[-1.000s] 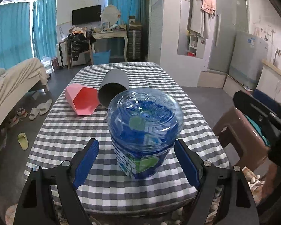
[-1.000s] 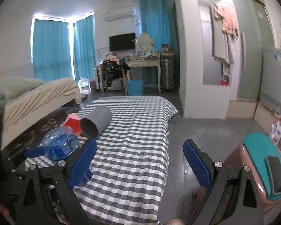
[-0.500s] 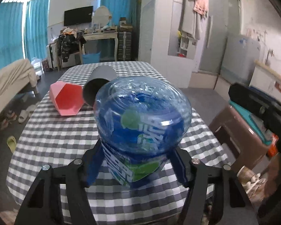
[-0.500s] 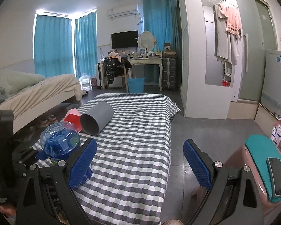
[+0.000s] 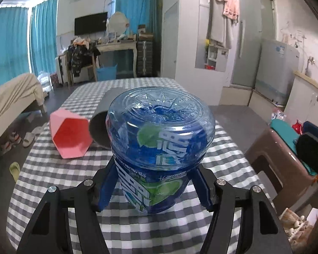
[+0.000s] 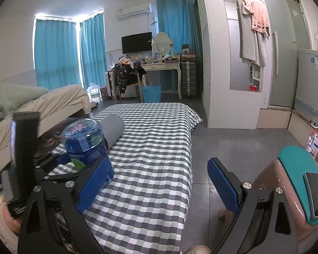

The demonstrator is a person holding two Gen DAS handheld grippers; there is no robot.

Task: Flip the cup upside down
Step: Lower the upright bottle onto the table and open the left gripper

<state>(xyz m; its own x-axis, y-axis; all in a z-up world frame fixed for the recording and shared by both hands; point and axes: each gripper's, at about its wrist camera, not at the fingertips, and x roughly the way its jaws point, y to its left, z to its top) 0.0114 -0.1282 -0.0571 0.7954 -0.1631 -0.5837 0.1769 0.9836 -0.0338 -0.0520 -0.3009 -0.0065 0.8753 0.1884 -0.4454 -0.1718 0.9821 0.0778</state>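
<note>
A clear blue plastic cup (image 5: pixel 159 141) with a green and blue label stands with its closed ribbed base facing up. My left gripper (image 5: pixel 153 187) is shut on its lower body and holds it over the checkered table (image 5: pixel 53 169). The cup also shows in the right wrist view (image 6: pixel 84 141), with the left gripper's arm beside it. My right gripper (image 6: pixel 159 182) is open and empty, over the table's right edge.
A pink hexagonal cup (image 5: pixel 69 133) and a grey cylindrical cup (image 5: pixel 103 116) lie on their sides behind the blue cup. A brown stool (image 5: pixel 282 165) with a teal top stands right of the table. A bed (image 6: pixel 31 101) is to the left.
My left gripper moved in and closed on the blue cup, then raised it a little. My right gripper stayed open and drifted slightly.
</note>
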